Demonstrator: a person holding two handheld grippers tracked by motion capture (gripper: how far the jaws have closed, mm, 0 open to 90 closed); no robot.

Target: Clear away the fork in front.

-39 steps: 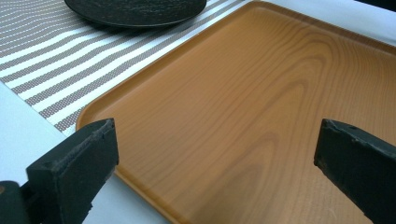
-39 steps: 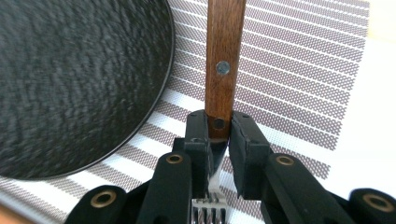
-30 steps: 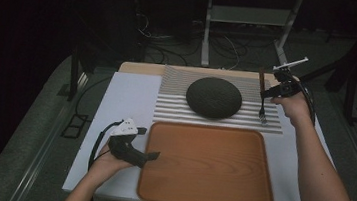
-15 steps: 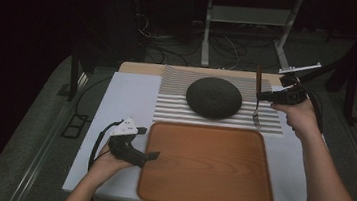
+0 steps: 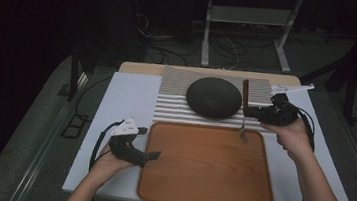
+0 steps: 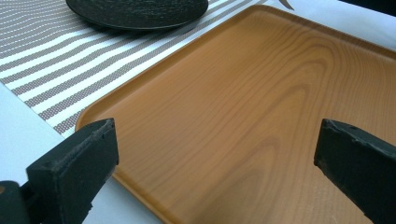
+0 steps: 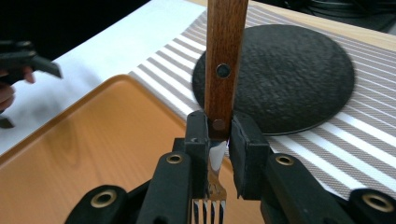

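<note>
Nearest you, at seven o'clock on the surface [image 5: 127,92], your left gripper [image 5: 153,155] sat with jaws spread wide and empty beside the wooden tray [image 5: 205,196]. Farther off, at two o'clock, your right gripper [image 5: 248,111] clamped the fork [image 5: 244,107] where the handle meets the metal, tines hanging over the tray's far edge. It looked light, stiff and slender, likely to pivot if held loosely. Beyond lay the dark plate [image 5: 214,97].

The fork [image 7: 219,93]'s handle top and tine tips are cropped.
</note>
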